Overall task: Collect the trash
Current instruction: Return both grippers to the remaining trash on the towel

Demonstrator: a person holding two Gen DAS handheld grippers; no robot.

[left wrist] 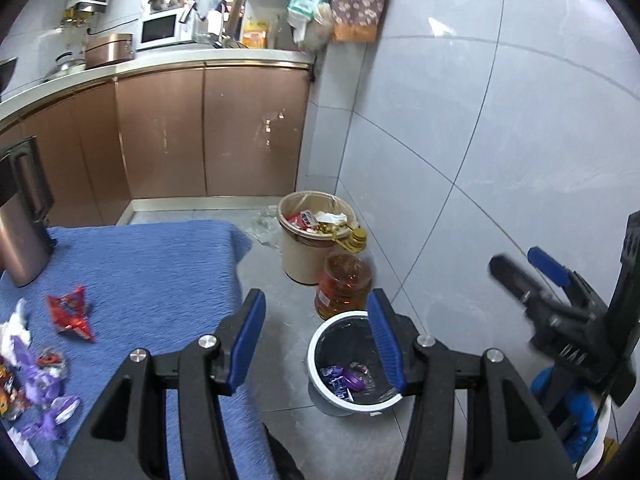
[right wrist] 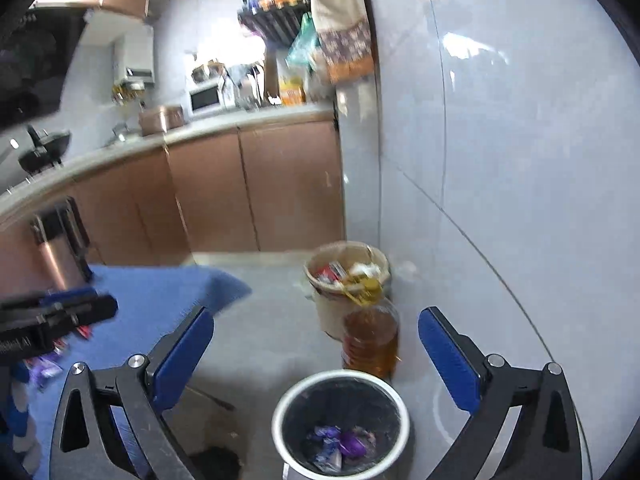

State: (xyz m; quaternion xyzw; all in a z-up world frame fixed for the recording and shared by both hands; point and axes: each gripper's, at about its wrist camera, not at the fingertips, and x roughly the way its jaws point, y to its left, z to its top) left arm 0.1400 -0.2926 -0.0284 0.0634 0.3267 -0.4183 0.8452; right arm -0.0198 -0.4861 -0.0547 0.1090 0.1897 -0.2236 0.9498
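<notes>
My right claw (right wrist: 316, 354) is wide open, nothing between the pads, hanging over the floor above the white bin (right wrist: 340, 426). Left claw (left wrist: 316, 332) is about half open, empty too, out past the edge of the blue cloth (left wrist: 160, 264) w/ the same bin below it, a bit to the right.

The bin sits on the grey floor, black liner inside. At the bottom: a few purple wrappers (right wrist: 340, 442), bunched together. More trash is on the cloth at my left: a red wrapper (left wrist: 72, 312) by itself, then a pile of purple and white wrappers (left wrist: 36, 384) near the cloth's left edge, some orange-red bits mixed in. None of it is touching either claw.

Just behind the white bin stands an oil jug (left wrist: 344, 284), amber, upright, near the wall. Behind that is a beige bin (left wrist: 308, 240), full to the rim w/ packaging and sth yellow spilling over the side toward the jug.

A steel kettle (left wrist: 20, 232) w/ a black handle stands on the cloth's far left corner. Brown cabinets (left wrist: 208, 132) run along the back, counter on top w/ a microwave (left wrist: 160, 30) and a copper pot (left wrist: 110, 50). Tiled wall on the right.
</notes>
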